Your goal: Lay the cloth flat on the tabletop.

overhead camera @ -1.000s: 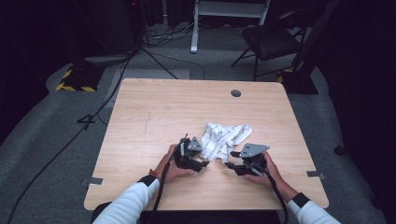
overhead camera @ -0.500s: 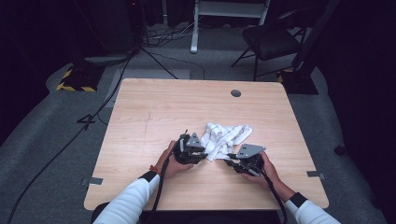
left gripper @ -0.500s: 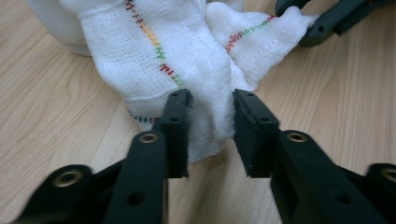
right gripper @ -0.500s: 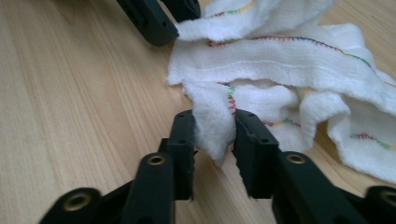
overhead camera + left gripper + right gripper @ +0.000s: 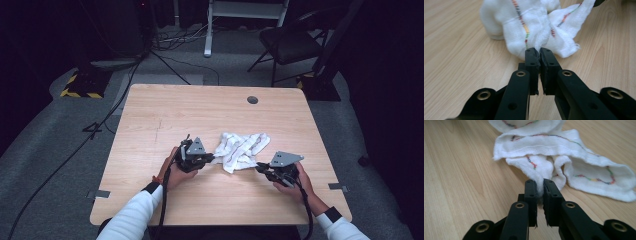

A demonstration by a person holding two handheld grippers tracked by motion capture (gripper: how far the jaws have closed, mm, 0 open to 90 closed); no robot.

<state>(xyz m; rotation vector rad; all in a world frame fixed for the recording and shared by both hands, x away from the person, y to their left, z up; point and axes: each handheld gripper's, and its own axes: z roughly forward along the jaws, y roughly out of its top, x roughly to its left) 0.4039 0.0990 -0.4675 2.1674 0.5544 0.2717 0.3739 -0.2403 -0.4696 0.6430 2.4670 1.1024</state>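
Here, a white cloth [image 5: 241, 150] with thin multicoloured stitched lines lies crumpled on the wooden table [image 5: 165, 115], toward the near middle, between the two grippers. Left gripper [image 5: 209, 159]: jaws have just been closing and now pinch a fold at the cloth's left edge; in the left gripper view the fabric [image 5: 531, 25] is squeezed between the black pads [image 5: 532, 60], a thin slit remaining lower down. Right gripper [image 5: 261, 168]: jaws also just been closing, now clamped on a hanging corner at the cloth's near right; the right gripper view shows that corner [image 5: 537, 167] drawn down into the narrow gap between its pads [image 5: 531, 190]. Both gripped edges are lifted slightly off the wood; the bulk of the cloth rests on the table. Each hand grips its tool from the near edge, cables trailing back.
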